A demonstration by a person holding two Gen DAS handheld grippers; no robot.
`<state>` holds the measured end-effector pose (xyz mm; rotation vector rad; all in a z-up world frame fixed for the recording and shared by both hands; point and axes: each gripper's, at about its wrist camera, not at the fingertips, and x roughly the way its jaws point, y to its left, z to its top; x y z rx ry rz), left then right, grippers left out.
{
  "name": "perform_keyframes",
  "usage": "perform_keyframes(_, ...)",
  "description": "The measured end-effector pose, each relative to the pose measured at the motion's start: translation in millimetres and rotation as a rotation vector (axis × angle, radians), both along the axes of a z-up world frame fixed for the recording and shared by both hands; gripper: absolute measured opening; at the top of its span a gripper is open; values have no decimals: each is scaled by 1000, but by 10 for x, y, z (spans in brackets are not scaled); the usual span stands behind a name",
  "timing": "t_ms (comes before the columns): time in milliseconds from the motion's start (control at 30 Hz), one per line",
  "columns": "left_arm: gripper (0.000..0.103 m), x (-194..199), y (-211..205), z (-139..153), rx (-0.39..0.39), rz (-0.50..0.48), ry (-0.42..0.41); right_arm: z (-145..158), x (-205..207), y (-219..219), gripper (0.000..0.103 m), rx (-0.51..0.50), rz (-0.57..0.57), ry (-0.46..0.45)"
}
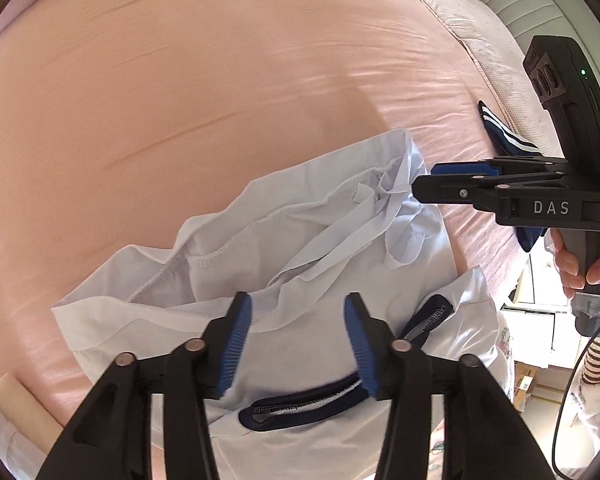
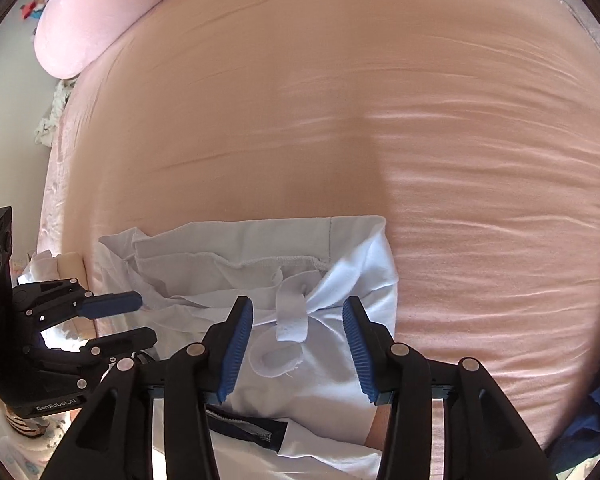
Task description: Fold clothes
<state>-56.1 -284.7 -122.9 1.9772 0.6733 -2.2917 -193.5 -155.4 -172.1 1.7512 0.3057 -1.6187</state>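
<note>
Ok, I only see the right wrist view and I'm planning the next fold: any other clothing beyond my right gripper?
Observer: Yes, a navy garment with white stripes lies on the pink sheet beyond the right gripper.
Operator: Touching the white garment?
Observer: No; where visible, pink sheet separates them.
Operator: And under the left gripper?
Observer: It hangs open above a navy-edged zip on the white garment.

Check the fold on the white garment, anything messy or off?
Yes. The white garment lies bunched on the pink sheet, not flat: its drawstring trails loose across the top, and the folded edge is rumpled and uneven.
</note>
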Motion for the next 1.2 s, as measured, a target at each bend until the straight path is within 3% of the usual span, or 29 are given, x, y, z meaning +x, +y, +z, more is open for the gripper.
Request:
perform_keyframes(133, 50, -67, 228, -50, 0, -31, 48, 93, 36, 70, 48, -17, 53, 98)
perform_keyframes(300, 50, 55, 324, -24, -152, -161, 47, 187, 226, 19, 48, -9, 244, 228)
perform_keyframes(433, 50, 76, 347, -157, -168, -201, 15, 204, 343, 20, 48, 29, 383, 301)
perform_keyframes(733, 50, -19, 266, -374, -124, -161, 26, 130, 513, -110, 48, -23, 496, 269)
perform_keyframes(933, 50, -114, 238, -446, -178, -207, -12, 14, 700, -252, 48, 36, 659, 330)
perform_keyframes(1200, 50, -234, 310, -356, -228, -280, 17, -158, 566, -299, 49, 20, 652, 273)
